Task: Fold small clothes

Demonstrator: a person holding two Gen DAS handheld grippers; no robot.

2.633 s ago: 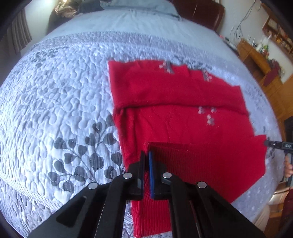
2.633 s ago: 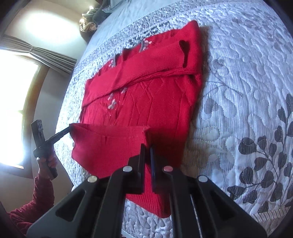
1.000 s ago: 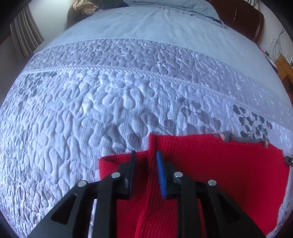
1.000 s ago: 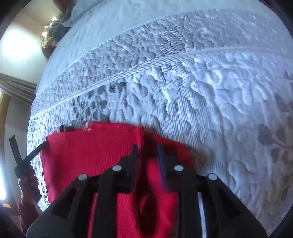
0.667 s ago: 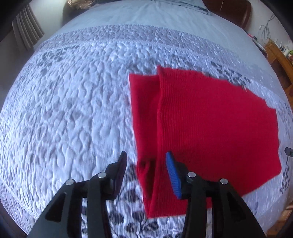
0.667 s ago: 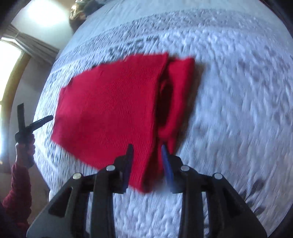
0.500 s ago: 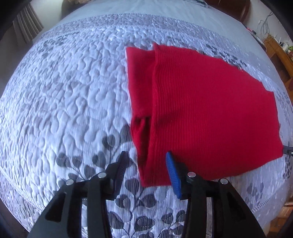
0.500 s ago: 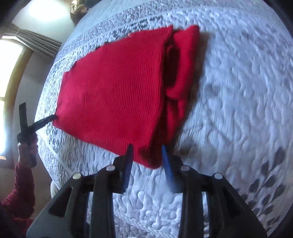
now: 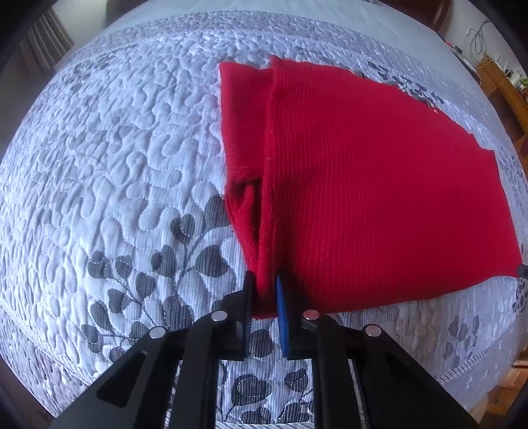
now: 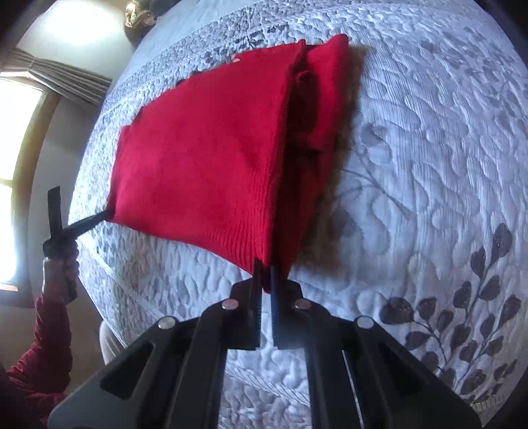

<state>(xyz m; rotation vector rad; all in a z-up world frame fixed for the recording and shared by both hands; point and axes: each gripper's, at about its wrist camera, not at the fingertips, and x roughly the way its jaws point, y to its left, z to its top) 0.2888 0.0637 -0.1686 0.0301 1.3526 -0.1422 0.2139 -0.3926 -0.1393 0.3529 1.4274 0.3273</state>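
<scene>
My left tongs (image 9: 264,290) are gripping the near corner of the red sweater (image 9: 379,184); their jaws have just been closing, and the knit is bunched between them. My right tongs (image 10: 265,274) are pinching the opposite near corner of the same sweater (image 10: 204,158), their jaws having just closed down to a sliver with the layered edge between them. So I am holding both near corners of a garment that is already lying folded once, a narrower underlayer (image 9: 241,138) showing along its side. I am judging the task as partly done: one fold is in, the edges are not lining up neatly, and at least one more fold, probably near edge to far edge, is remaining.

The sweater is lying on a pale quilted bedspread (image 9: 115,158) with stitched swirls and dark leaf sprigs (image 10: 468,313) near me. Beyond it the bed is running on toward a grey border band (image 9: 231,29). At the far edges a curtained window (image 10: 19,132) is glaring bright, and wooden furniture (image 9: 505,89) is standing by the wall. My left hand (image 10: 61,264) and red sleeve (image 10: 43,349) are showing in the right view.
</scene>
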